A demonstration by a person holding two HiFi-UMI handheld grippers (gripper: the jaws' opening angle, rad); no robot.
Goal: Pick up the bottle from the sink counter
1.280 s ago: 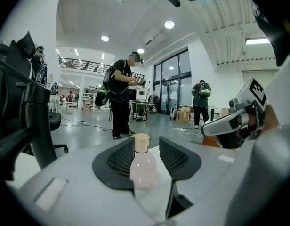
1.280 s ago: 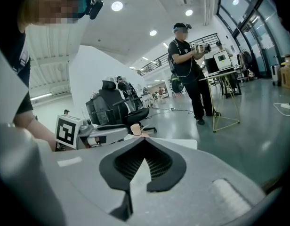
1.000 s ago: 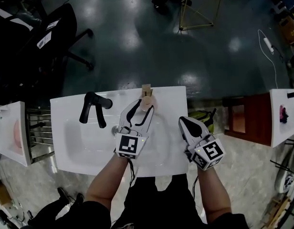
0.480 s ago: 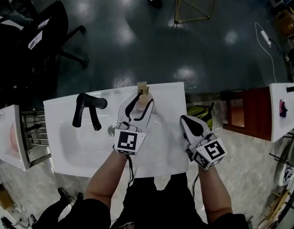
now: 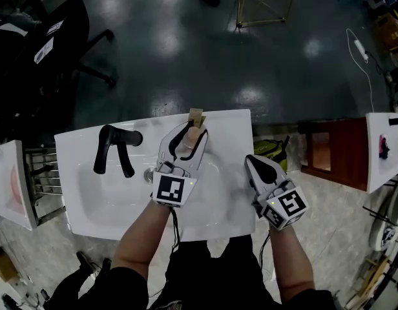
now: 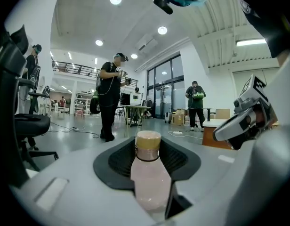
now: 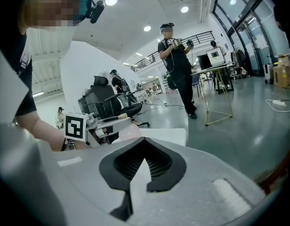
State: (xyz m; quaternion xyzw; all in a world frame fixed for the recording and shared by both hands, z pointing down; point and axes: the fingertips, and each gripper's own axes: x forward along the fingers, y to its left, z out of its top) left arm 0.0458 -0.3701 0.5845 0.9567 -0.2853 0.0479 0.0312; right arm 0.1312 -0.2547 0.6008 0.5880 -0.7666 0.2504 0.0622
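My left claw (image 5: 190, 134) clamped on bottle (image 6: 149, 174) body below cap, bottle upright at 12 o'clock rim of worktop (image 5: 86, 202), ready for lift, I judge. Right claw (image 5: 255, 165) clenched, empty, parked at 4 o'clock, out of way.

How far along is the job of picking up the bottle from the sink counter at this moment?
Done: the left gripper is at the bottle, with its jaws closed on the bottle's body. In hand: the grasp, with the bottle upright at the rear edge of the sink counter. Left: the lift, of which no sign shows yet. The right gripper is shut and empty, near the counter's right edge.
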